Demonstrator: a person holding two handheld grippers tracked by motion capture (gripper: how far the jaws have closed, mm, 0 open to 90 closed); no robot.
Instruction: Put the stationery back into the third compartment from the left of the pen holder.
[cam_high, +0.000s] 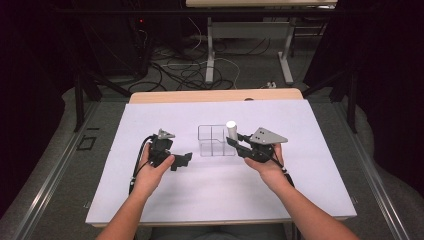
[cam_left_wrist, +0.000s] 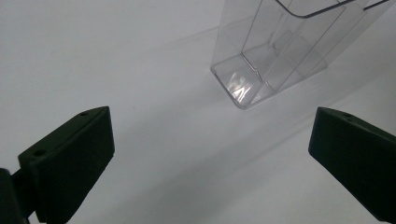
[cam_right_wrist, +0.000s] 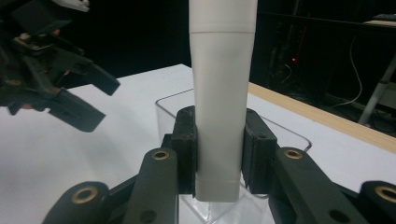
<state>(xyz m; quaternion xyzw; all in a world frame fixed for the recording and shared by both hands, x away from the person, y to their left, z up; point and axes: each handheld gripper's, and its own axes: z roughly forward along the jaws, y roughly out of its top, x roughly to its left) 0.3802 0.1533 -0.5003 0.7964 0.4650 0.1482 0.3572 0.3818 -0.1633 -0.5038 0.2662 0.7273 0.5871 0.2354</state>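
The right gripper (cam_right_wrist: 219, 154) clamps a white tube (cam_right_wrist: 222, 93) upright over the clear box (cam_high: 216, 140) — picked up, not yet lowered in. Beyond it, the left gripper (cam_high: 182, 160) hangs wide open and empty beside the box, on the white table (cam_high: 150, 200).

In the right gripper view the white tube (cam_right_wrist: 222, 93) runs off the top edge, so its cap end is cut off. In the left gripper view the clear container (cam_left_wrist: 275, 51) loses its rim at the top edge, and both jaws are cropped at the bottom.
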